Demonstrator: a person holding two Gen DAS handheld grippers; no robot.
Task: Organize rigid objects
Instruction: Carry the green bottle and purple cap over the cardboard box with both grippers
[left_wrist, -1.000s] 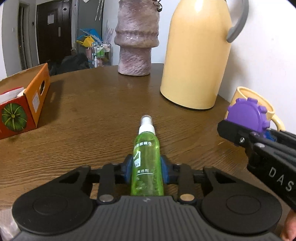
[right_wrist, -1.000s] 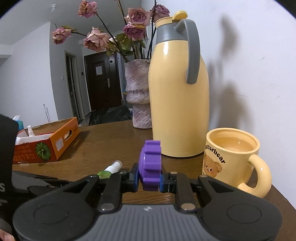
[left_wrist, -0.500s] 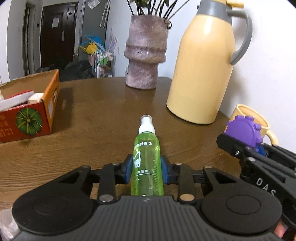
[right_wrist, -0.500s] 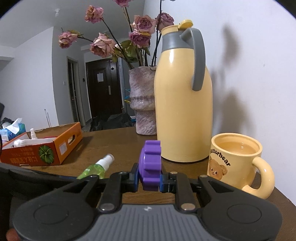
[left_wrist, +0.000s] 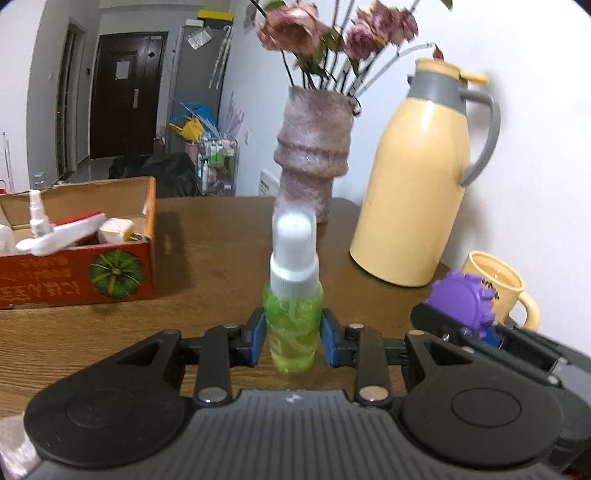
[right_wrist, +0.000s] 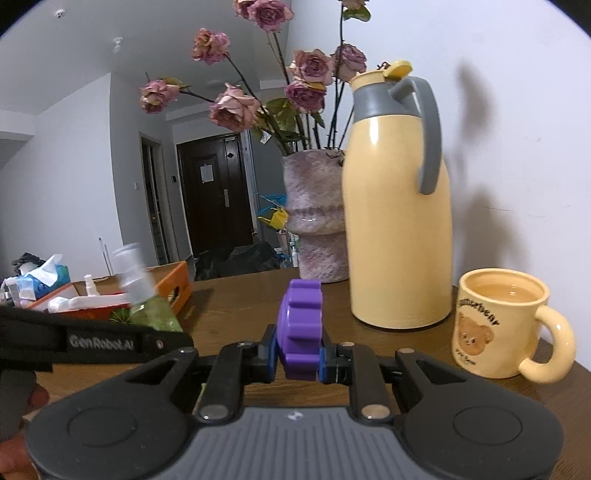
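Your left gripper (left_wrist: 292, 338) is clamped on the green spray bottle (left_wrist: 293, 310), which stands upright above the desk (left_wrist: 207, 258). The orange box (left_wrist: 77, 275) is ahead to its left. Your right gripper (right_wrist: 298, 356) is clamped on the purple gear (right_wrist: 301, 328); the yellow mug (right_wrist: 498, 328) stands ahead to its right.

- The spray bottle (left_wrist: 293, 295) between the left jaws is blurred, its label unreadable.
- The cardboard box (left_wrist: 110, 273), left of the jaws, is cut off by the edge.
- Roses (left_wrist: 325, 33) above blur.
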